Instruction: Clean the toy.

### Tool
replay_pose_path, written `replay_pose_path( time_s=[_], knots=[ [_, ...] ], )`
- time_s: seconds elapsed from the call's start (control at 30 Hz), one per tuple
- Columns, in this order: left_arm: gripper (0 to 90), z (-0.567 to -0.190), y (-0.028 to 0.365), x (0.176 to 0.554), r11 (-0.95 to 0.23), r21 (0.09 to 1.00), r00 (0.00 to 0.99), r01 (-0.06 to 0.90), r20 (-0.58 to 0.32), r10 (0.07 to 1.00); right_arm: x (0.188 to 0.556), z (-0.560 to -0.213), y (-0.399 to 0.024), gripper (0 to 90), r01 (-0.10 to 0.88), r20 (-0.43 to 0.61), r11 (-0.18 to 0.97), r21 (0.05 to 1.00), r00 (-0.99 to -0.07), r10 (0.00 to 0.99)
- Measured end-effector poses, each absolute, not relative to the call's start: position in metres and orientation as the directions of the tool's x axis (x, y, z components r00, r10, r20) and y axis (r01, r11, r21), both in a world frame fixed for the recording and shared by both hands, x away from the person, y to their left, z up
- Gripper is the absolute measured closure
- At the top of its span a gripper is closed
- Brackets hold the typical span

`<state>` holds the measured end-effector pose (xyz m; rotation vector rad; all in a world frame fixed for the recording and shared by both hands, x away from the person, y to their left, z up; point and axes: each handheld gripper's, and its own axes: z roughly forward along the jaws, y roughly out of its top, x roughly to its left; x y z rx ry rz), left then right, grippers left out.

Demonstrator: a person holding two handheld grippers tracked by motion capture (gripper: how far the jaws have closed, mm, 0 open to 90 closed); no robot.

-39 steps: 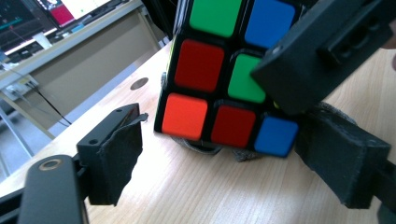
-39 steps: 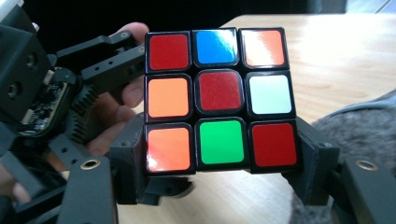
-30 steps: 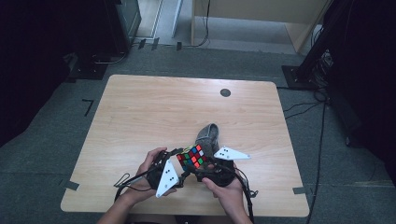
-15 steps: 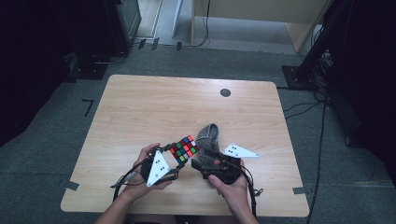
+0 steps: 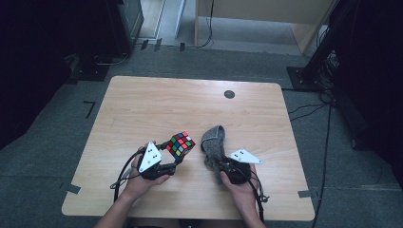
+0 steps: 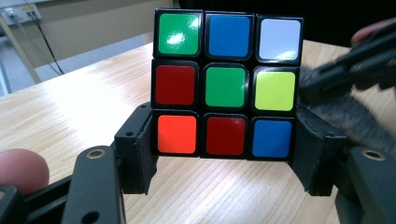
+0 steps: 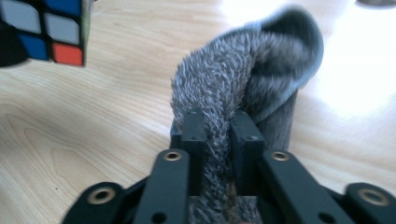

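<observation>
Near the table's [image 5: 142,104] front edge, the left claw [image 5: 172,160] grips the puzzle cube [image 5: 180,144] by its lowest layer, clear of the wood. Just right of the cube, the right claw [image 5: 219,166] has just been closing and pinches the grey sock [image 5: 214,141]. Beyond the cube, bare wood runs to a dark round grommet [image 5: 229,94] near the far edge.

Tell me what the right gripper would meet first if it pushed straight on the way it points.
The grey fuzzy cloth its jaws already pinch; the right gripper would shove its bunched fold ahead, then likely bare table.
</observation>
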<state>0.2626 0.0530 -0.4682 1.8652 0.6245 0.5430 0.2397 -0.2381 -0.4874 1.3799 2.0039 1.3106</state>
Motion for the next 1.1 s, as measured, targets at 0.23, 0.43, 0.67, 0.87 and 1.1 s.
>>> replay_pose_path(
  time_s=[0.23, 0.43, 0.67, 0.87, 1.1],
  knots=[
    [34.5, -0.469, 0.057, 0.268, -0.338, 0.911, 0.715, 0.236, 0.073, 0.696, 0.225, -0.474, -0.247, 47.8, 0.529, 0.047, 0.107, 0.842, -0.271, 0.962],
    [34.5, -0.462, 0.065, 0.267, -0.303, 0.923, 0.718, 0.237, 0.044, 0.694, 0.227, -0.457, -0.235, 44.4, 0.401, 0.011, 0.159, 0.902, -0.389, 0.921],
    [34.5, -0.463, 0.063, 0.264, -0.299, 0.924, 0.732, 0.238, 0.031, 0.681, 0.260, -0.493, -0.224, 38.9, 0.517, -0.023, 0.265, 0.814, -0.427, 0.904],
    [34.4, -0.467, 0.061, 0.265, -0.295, 0.921, 0.747, 0.253, 0.008, 0.665, 0.260, -0.511, -0.238, 36.2, 0.609, 0.021, 0.238, 0.757, -0.387, 0.922],
    [34.4, -0.470, 0.061, 0.267, -0.277, 0.922, 0.754, 0.272, -0.025, 0.656, 0.257, -0.517, -0.251, 64.3, 0.611, 0.043, 0.197, 0.766, -0.356, 0.934]
  ],
)
